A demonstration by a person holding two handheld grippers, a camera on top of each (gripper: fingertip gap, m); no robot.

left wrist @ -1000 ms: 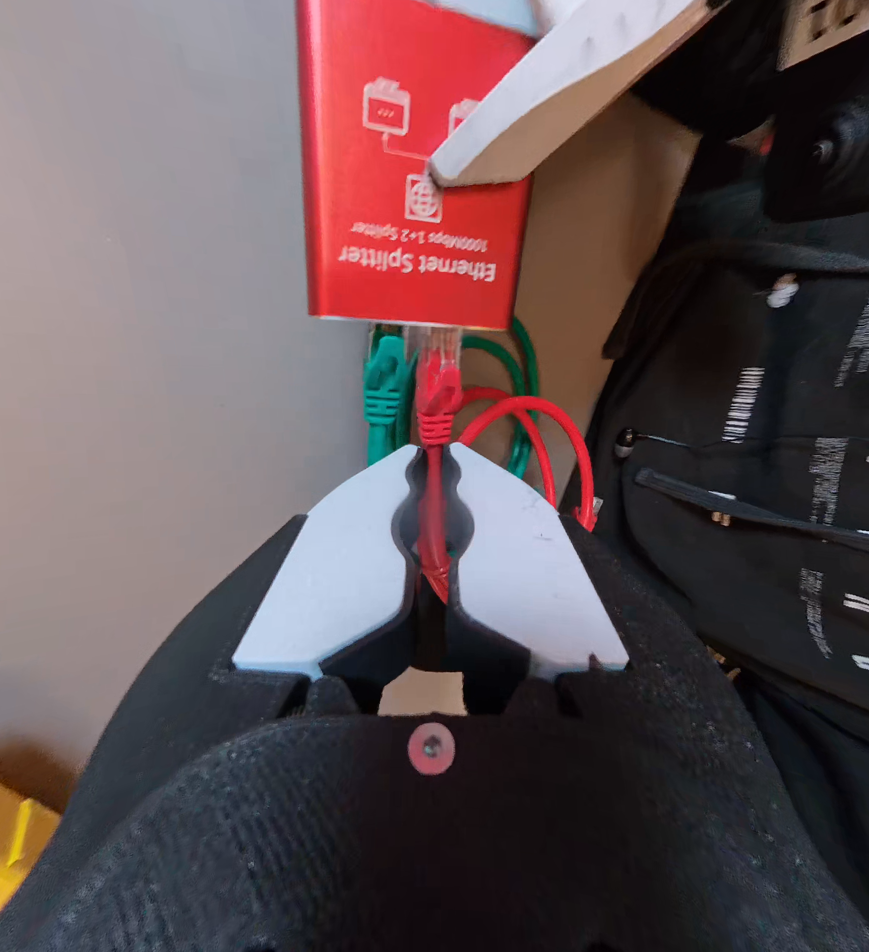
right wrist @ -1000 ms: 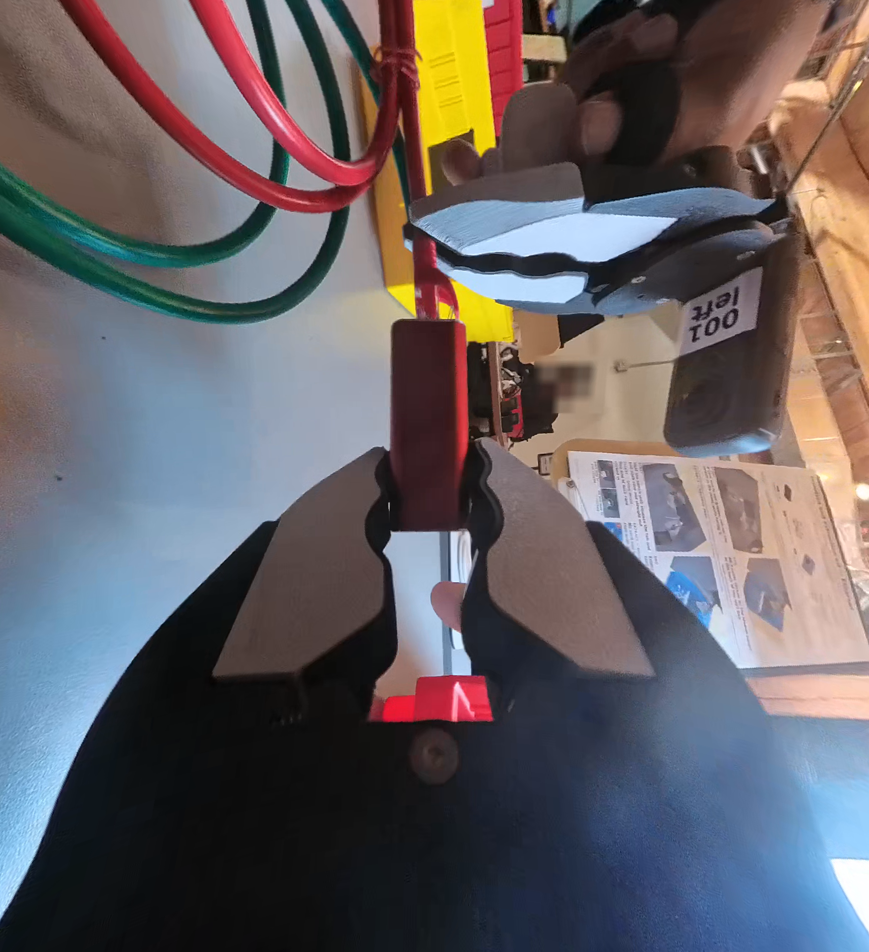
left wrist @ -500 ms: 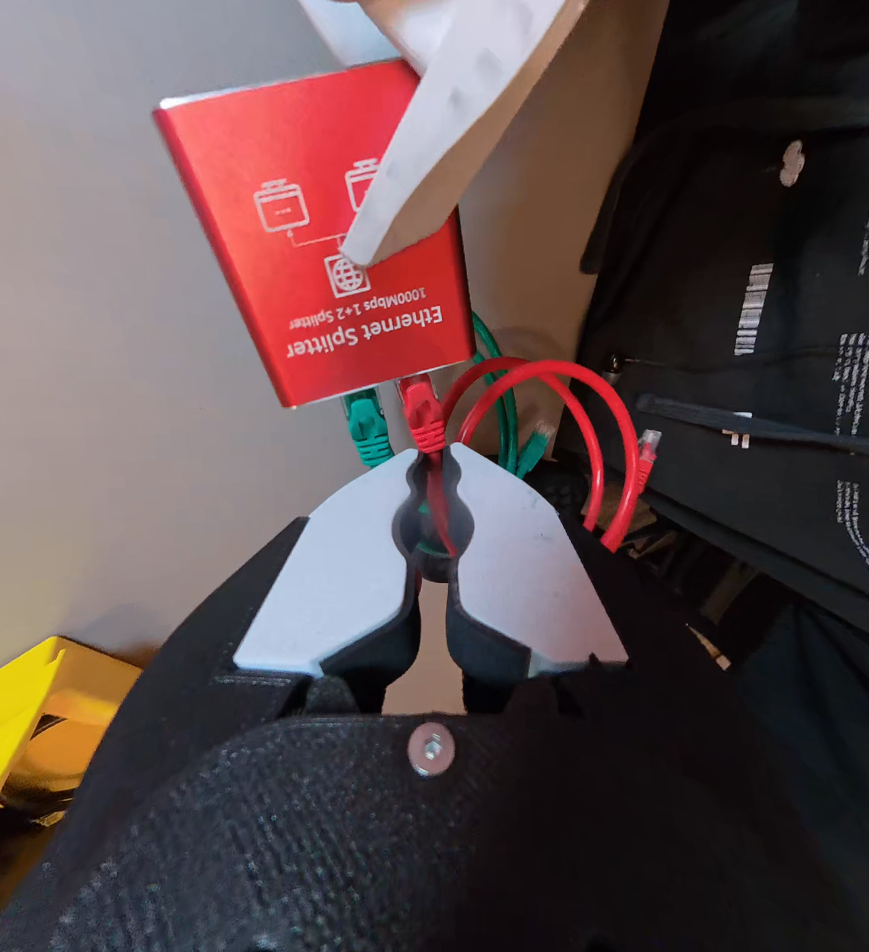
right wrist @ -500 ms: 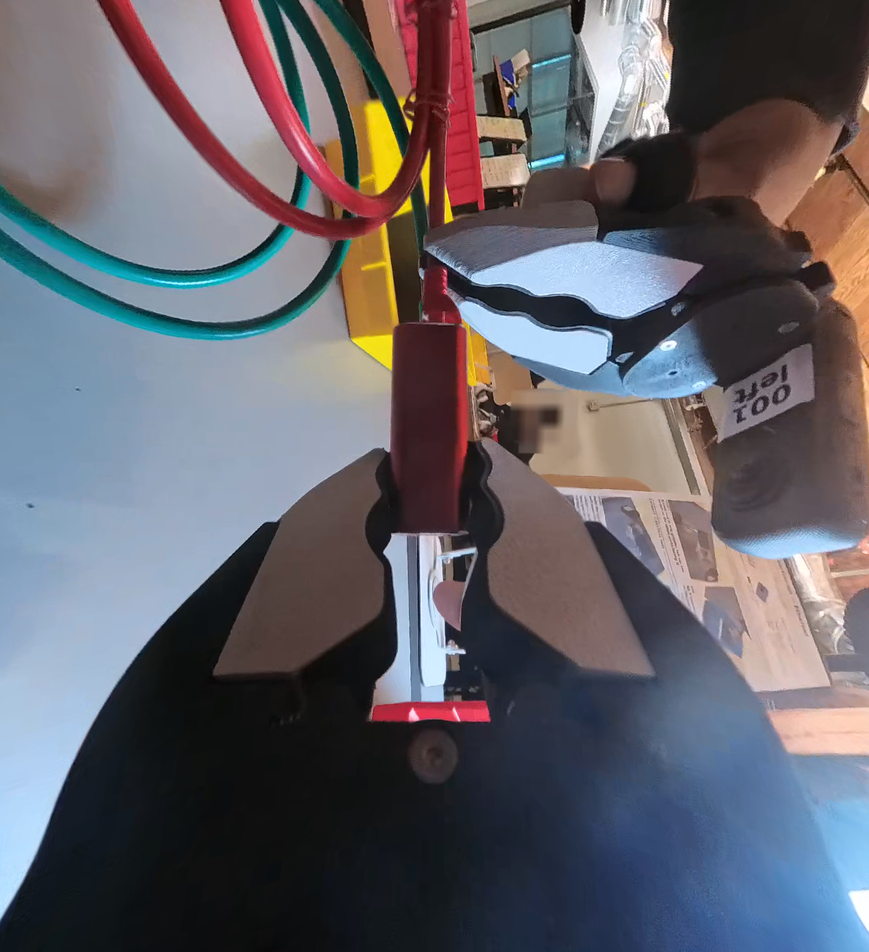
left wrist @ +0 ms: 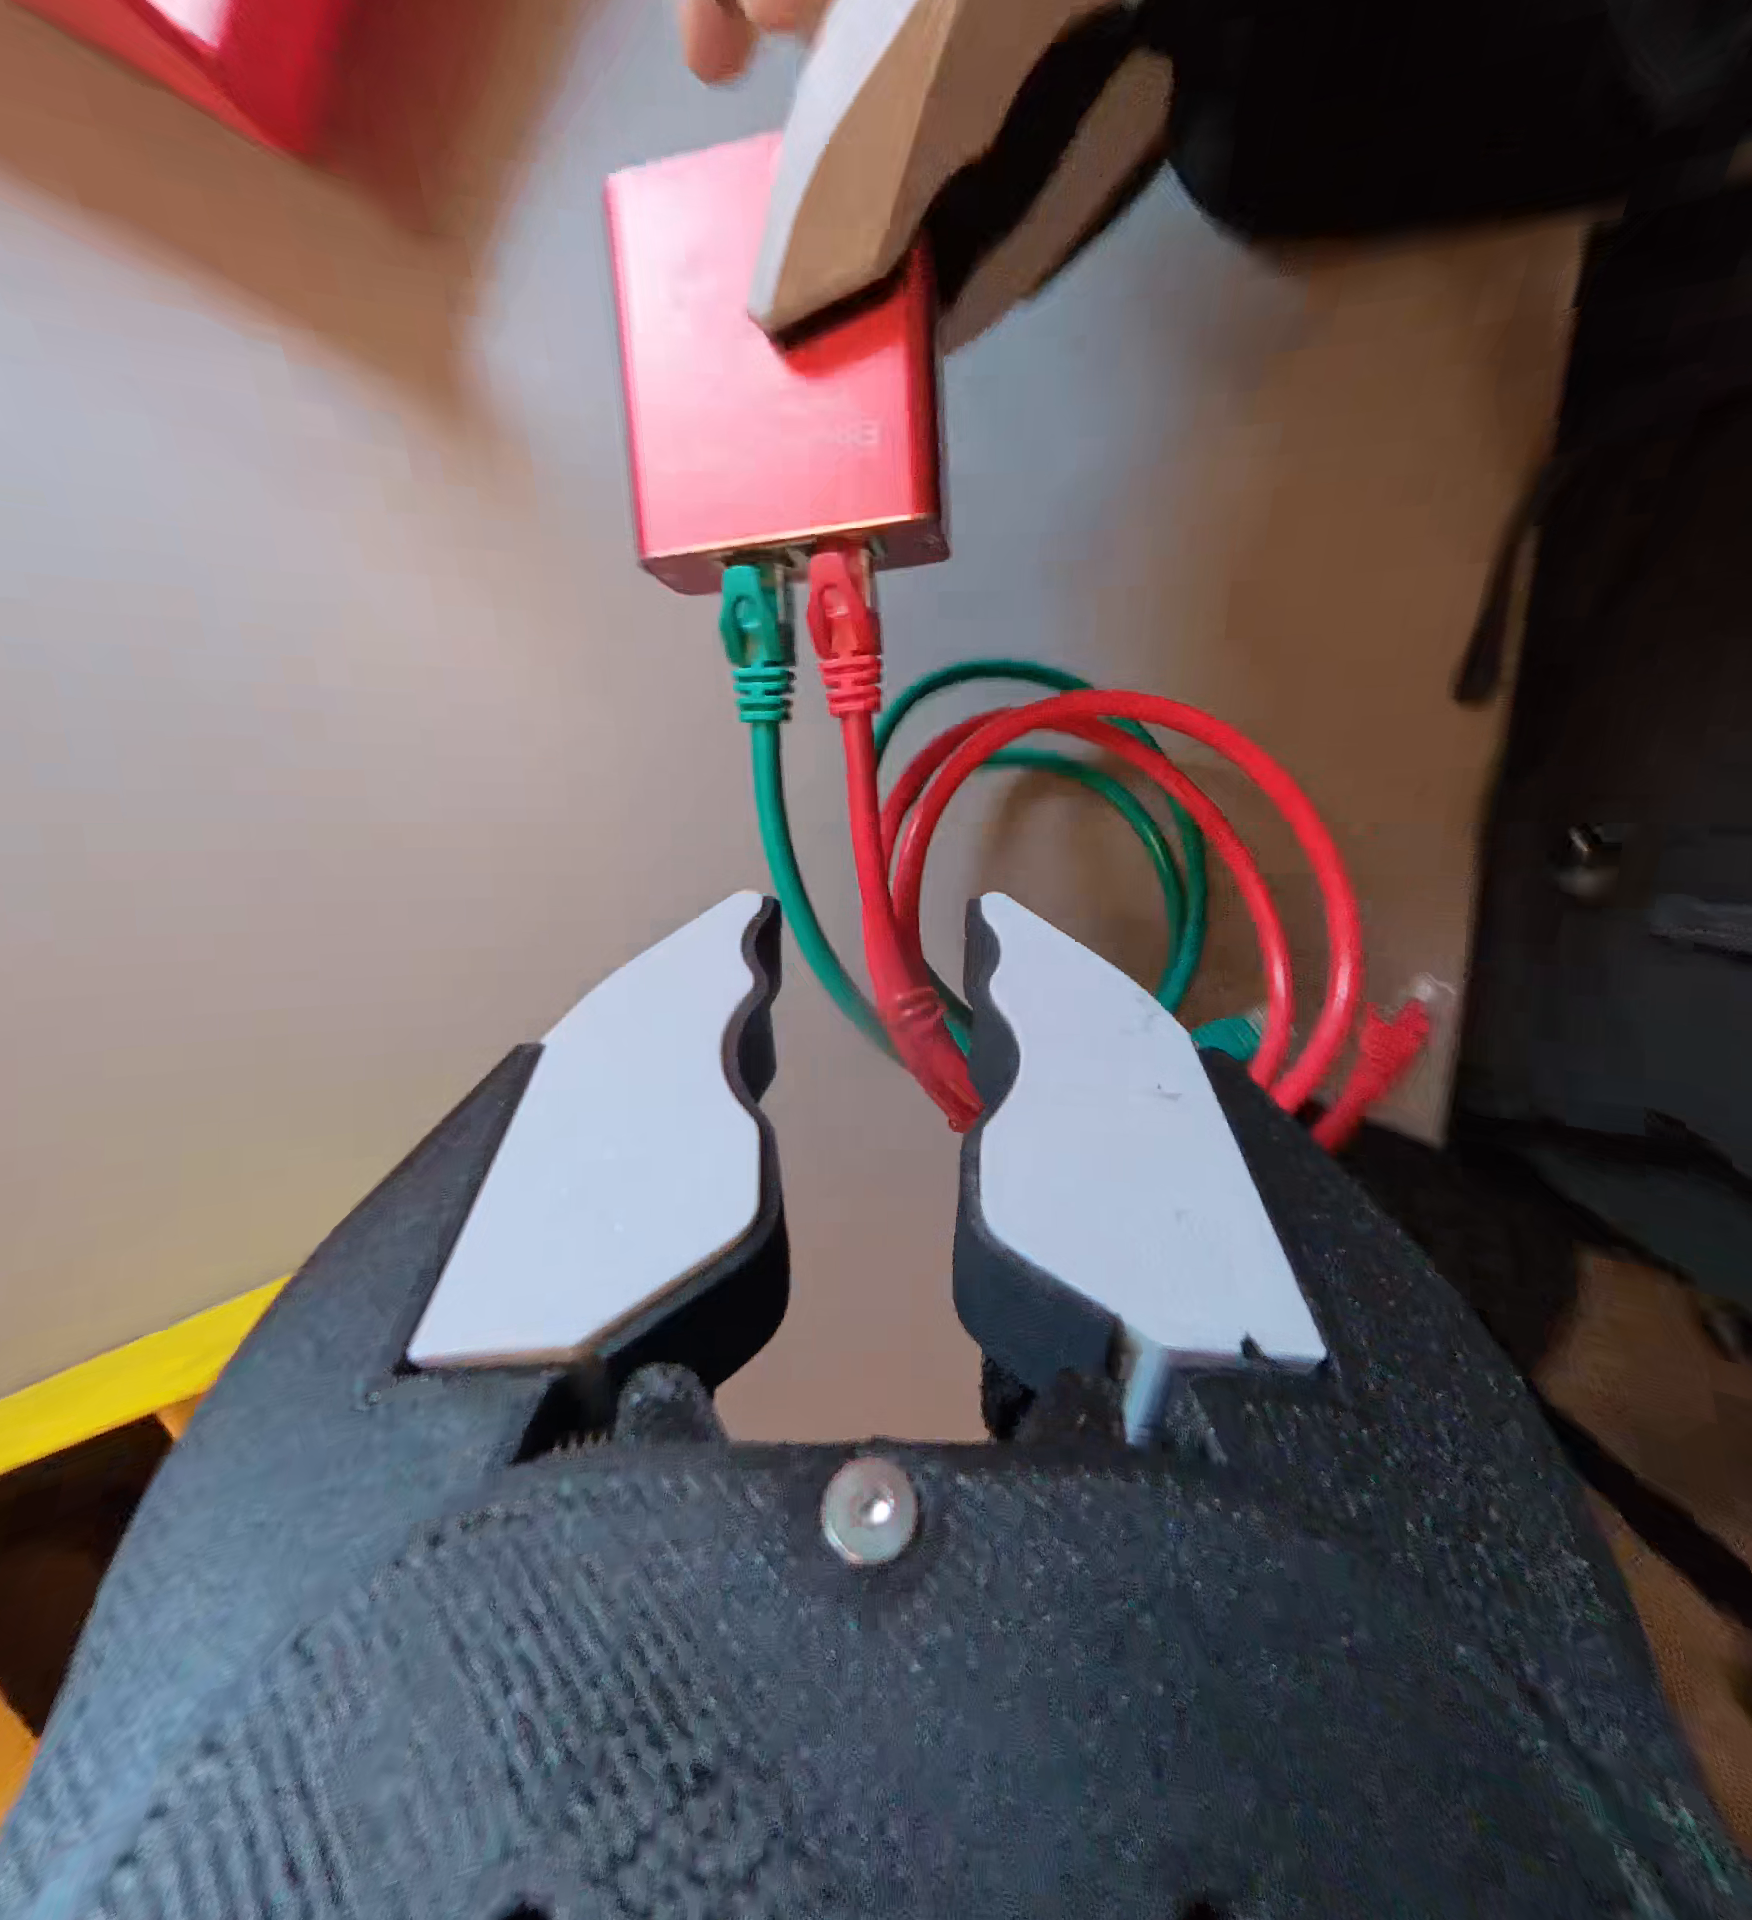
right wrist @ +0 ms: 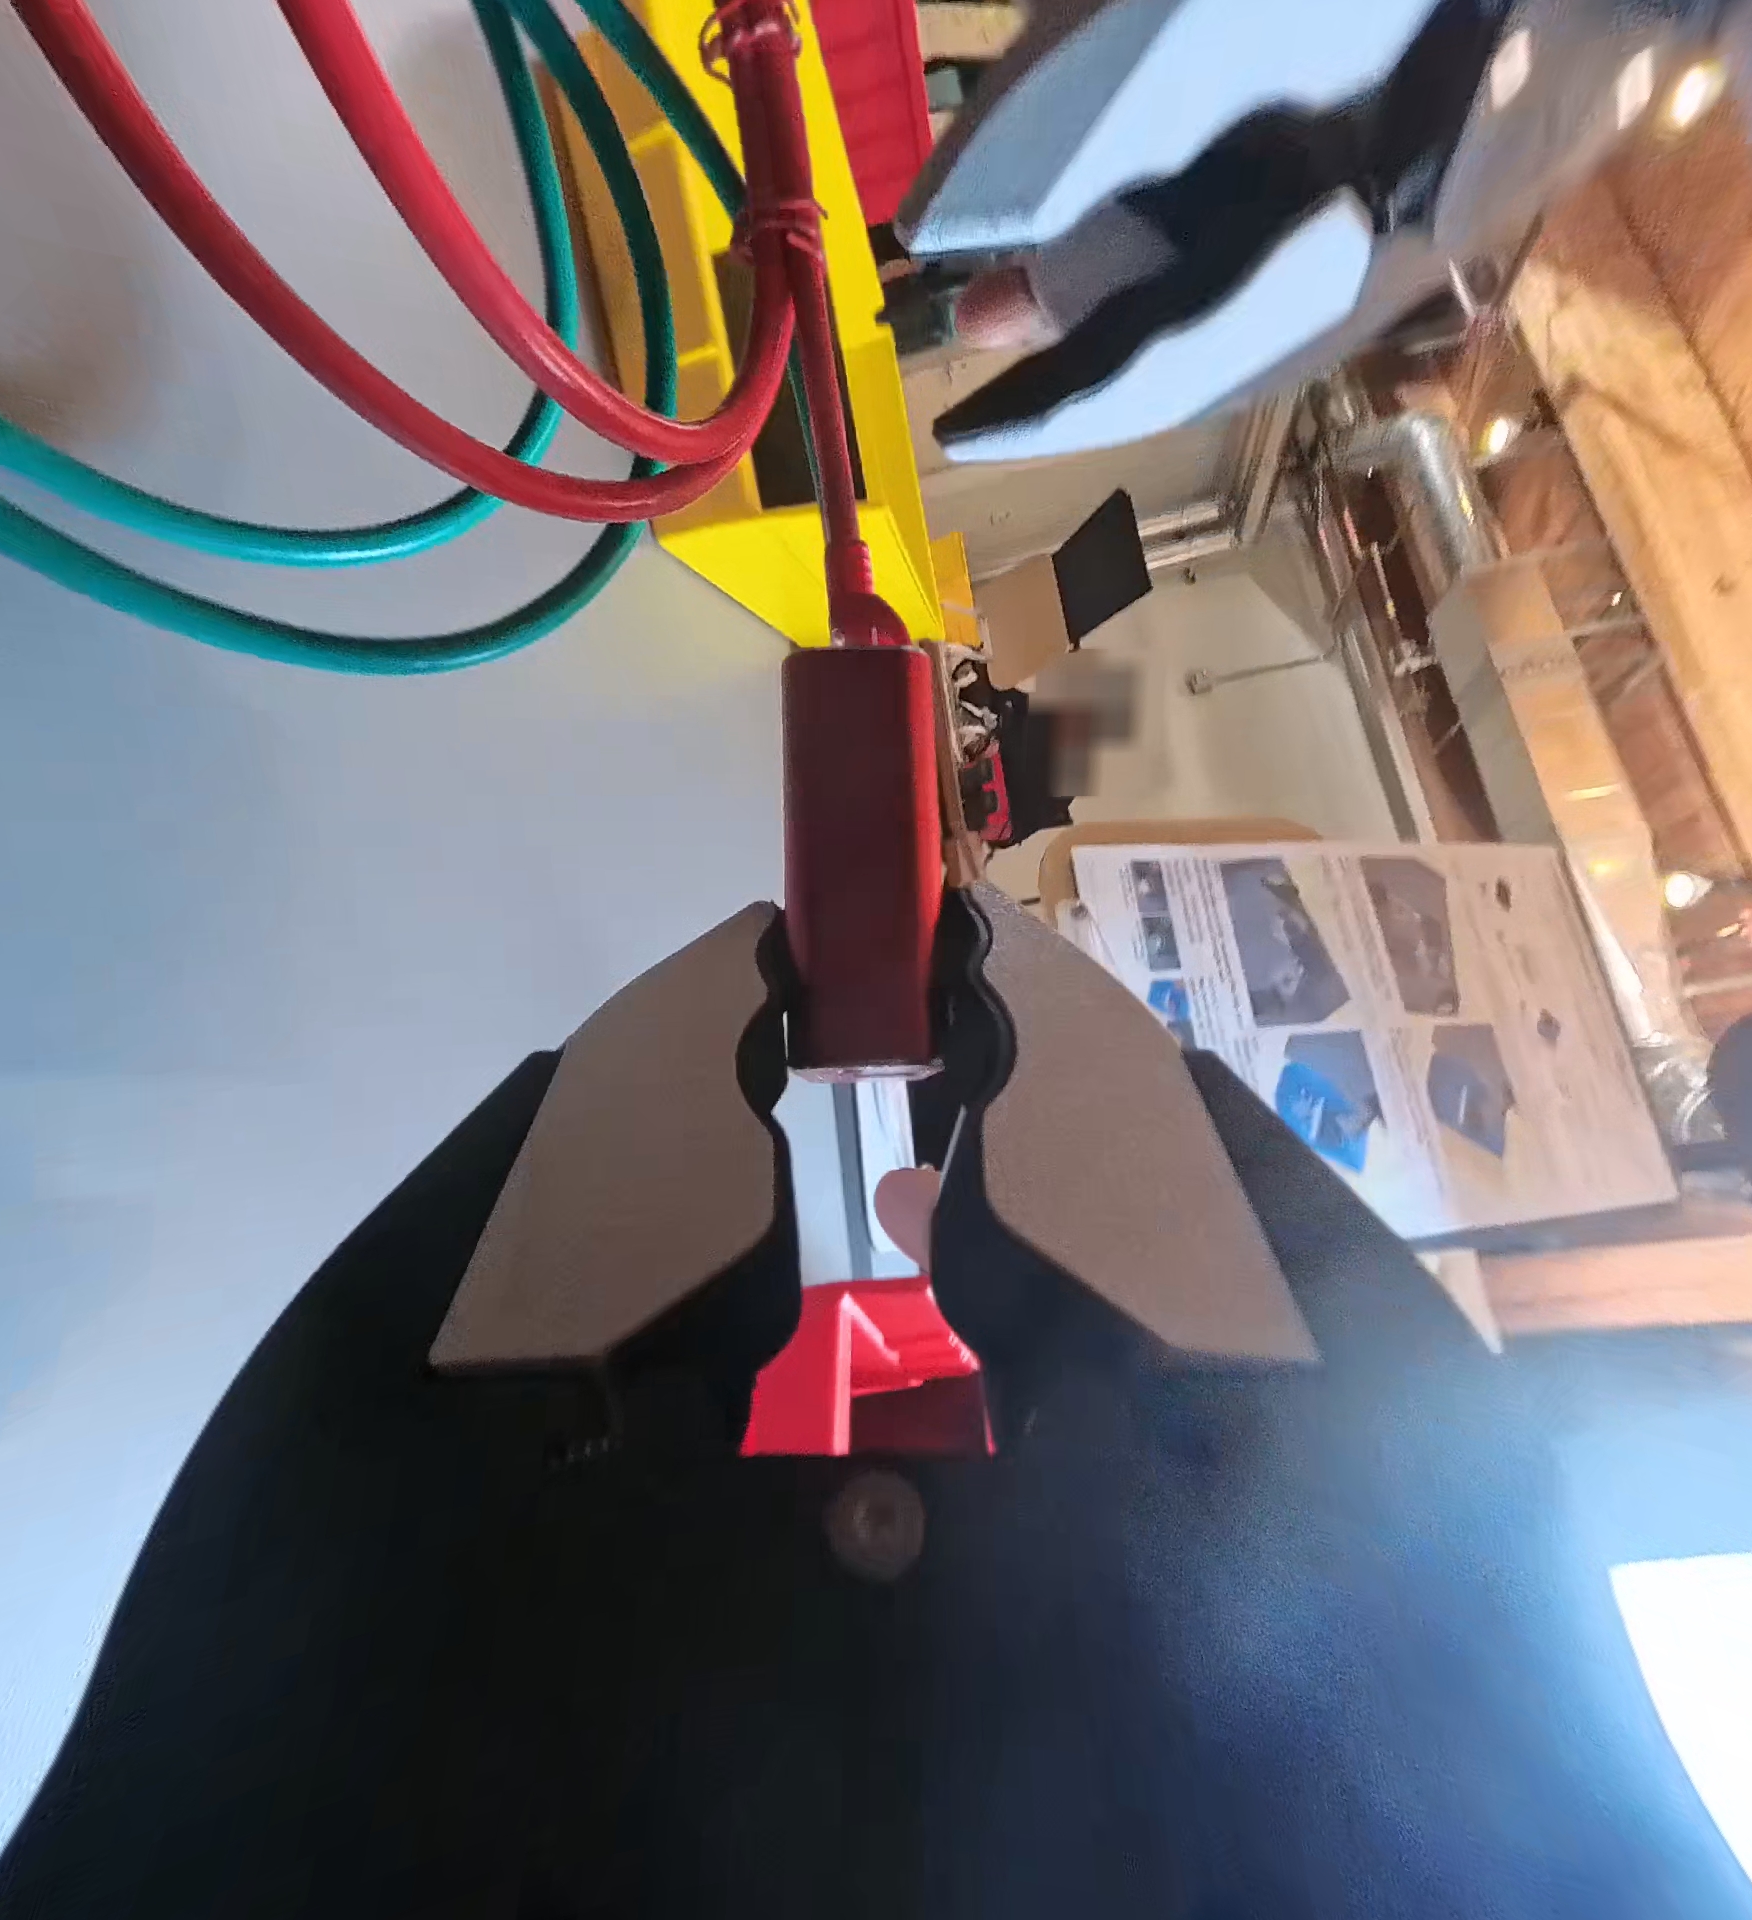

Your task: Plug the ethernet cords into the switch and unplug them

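Observation:
A red metal switch box (left wrist: pixel 778 416) hangs in the air, held at its top by my right gripper (left wrist: pixel 851 197). A green cord (left wrist: pixel 760 665) and a red cord (left wrist: pixel 849 655) are both plugged into its lower edge. My left gripper (left wrist: pixel 870 940) is open below them; the red cord runs past its right finger (left wrist: pixel 1090 1122). In the right wrist view my right gripper (right wrist: pixel 867 935) is shut on the switch (right wrist: pixel 856 852), with red loops (right wrist: pixel 498 312) and green loops (right wrist: pixel 259 540) above. The left gripper (right wrist: pixel 1142 239) shows open at the upper right.
A yellow bin (left wrist: pixel 41 1423) sits at the lower left of the left wrist view and shows in the right wrist view (right wrist: pixel 778 416). A person's dark clothing (left wrist: pixel 1682 727) fills the right. A poster board (right wrist: pixel 1371 1039) and wooden walls lie beyond the grey table (right wrist: pixel 228 935). Left tips to right tips: about 10 cm.
My left gripper has opened, let go of the red cord and drawn back from the switch. The right gripper keeps hold of the switch, which has turned and moved farther off.

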